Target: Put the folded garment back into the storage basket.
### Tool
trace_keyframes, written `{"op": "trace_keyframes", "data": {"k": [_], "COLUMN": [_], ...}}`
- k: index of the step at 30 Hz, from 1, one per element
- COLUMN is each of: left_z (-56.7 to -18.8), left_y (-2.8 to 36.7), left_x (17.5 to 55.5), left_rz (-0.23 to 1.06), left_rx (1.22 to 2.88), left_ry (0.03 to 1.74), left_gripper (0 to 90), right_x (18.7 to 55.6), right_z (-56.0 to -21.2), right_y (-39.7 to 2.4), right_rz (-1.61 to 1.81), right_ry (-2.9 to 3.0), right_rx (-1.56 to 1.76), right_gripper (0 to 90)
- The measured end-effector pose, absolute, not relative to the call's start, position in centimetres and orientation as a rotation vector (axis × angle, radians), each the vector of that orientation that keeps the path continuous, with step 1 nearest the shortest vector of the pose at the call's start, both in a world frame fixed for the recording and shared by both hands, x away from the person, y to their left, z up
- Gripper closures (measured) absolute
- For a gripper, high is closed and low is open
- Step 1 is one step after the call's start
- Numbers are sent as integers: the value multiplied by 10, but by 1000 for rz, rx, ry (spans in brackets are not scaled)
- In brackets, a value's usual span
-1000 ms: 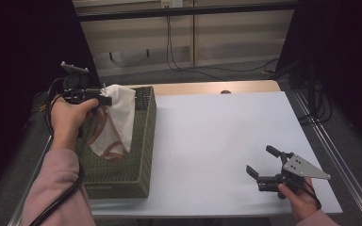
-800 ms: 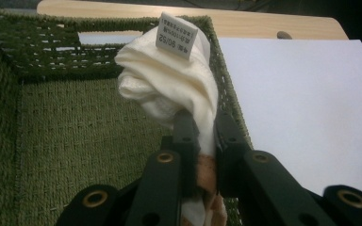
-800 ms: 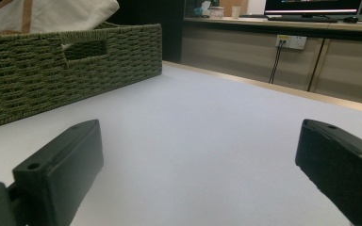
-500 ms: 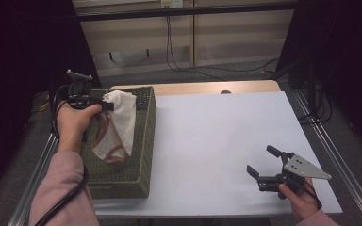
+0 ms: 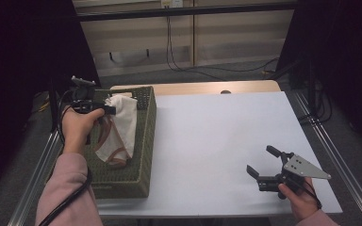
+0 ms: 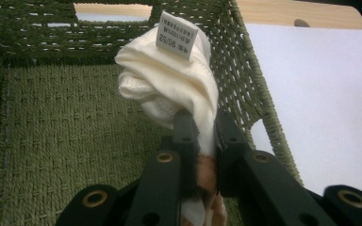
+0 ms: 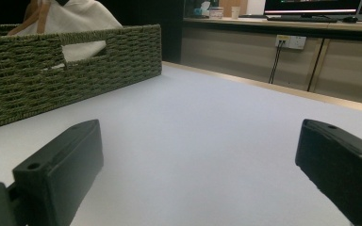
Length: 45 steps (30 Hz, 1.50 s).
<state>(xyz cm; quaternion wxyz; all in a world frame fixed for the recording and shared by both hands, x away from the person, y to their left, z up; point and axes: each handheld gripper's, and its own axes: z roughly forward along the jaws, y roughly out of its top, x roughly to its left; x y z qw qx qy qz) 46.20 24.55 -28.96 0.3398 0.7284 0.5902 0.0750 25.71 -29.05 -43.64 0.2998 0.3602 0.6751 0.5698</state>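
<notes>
Cream cloth (image 5: pixel 120 123): over green woven basket (image 5: pixel 146 141), left gripper (image 5: pixel 109 110) fingers clamped on it. Left gripper view adds sewn label (image 6: pixel 176 35). Right gripper (image 5: pixel 263 165): fingers apart, low over white surface (image 5: pixel 217 136); right gripper view shows basket's handle slot.

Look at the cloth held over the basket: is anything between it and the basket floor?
Nothing visible. The left gripper is shut on the cloth, which hangs inside the basket; the woven floor beneath looks bare.
</notes>
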Motion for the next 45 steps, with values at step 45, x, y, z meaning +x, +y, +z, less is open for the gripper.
{"op": "trace_keyframes", "data": {"k": [45], "left_z": [-335], "left_y": [259], "left_x": [492], "left_rz": [336], "left_rx": [1887], "left_ry": [1526], "left_gripper": [731], "right_x": [257], "right_z": [-438], "right_y": [-290], "right_rz": [1533], "right_ry": [1800], "right_rx": [982], "right_gripper": [10]}}
